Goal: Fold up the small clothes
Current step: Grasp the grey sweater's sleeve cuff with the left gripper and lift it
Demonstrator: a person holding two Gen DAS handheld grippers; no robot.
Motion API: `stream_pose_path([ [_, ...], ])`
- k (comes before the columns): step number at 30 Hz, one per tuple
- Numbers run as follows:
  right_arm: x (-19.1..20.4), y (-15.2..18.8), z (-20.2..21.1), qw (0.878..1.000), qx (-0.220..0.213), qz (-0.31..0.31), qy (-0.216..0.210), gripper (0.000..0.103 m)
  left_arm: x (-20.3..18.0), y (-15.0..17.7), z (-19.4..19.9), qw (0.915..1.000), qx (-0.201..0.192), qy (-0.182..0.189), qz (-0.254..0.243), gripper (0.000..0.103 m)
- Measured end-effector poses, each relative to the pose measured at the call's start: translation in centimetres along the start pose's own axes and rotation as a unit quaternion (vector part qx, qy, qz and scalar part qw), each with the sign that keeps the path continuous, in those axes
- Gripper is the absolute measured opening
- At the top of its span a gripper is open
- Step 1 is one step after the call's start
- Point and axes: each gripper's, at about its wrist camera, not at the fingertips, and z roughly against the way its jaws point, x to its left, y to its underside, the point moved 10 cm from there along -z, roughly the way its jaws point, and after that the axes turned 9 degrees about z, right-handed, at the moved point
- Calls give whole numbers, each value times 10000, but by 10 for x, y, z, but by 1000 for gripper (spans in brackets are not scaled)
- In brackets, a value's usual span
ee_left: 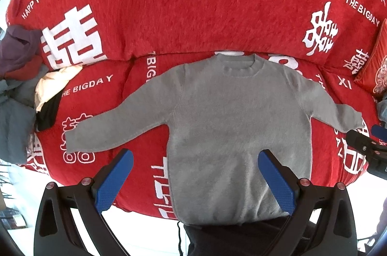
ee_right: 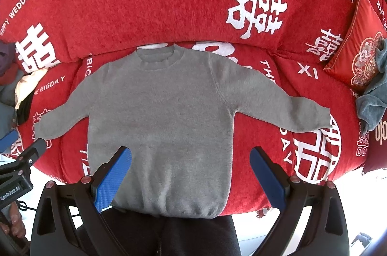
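At the sofa's left end sat a heap of clothes (ee_left: 21, 86), cream, black, purple and grey-blue pieces jumbled together and seemingly waiting their turn. Over the middle of the red sofa (ee_left: 193, 2), the grey sweater (ee_left: 232, 115) lay flat, collar toward the backrest, hem at the front edge, both sleeves spread wide. No fold was in it, so the folding looked barely begun: sleeves and body were all left to do. The left gripper (ee_left: 195, 160) hung over the hem's left part, jaws apart and holding nothing. The right gripper (ee_right: 190, 158) hovered over the hem likewise, jaws apart and empty. The left wrist view alone showed the heap in full. Only the right wrist view showed the embroidered red cushion (ee_right: 358, 43) in full at the sofa's right end, with a grey-blue cloth (ee_right: 372, 98) draped against it.
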Motion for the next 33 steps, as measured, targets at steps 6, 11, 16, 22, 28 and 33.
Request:
stream_pose_path([
  [6,-1,-1,-10,9999,30,-125,-85,99,4,3,-19,9998,158,78,137,103],
  [11,10,5,-38,9994,196,-90,-279,99,19,12,-56,9965,447,356,610,103],
  [16,40,16,-82,9971,574,188,-451,99,71,21,-104,9865,579,468,1461,103],
  [22,97,25,-134,9916,769,690,-775,99,174,22,-171,9455,197,928,3116,103],
  [28,151,29,-174,9850,825,961,-1175,99,262,40,-244,8833,34,1365,4484,103],
  [33,183,35,-196,9792,958,1125,-1390,99,275,38,-273,8618,-51,1809,4738,103],
])
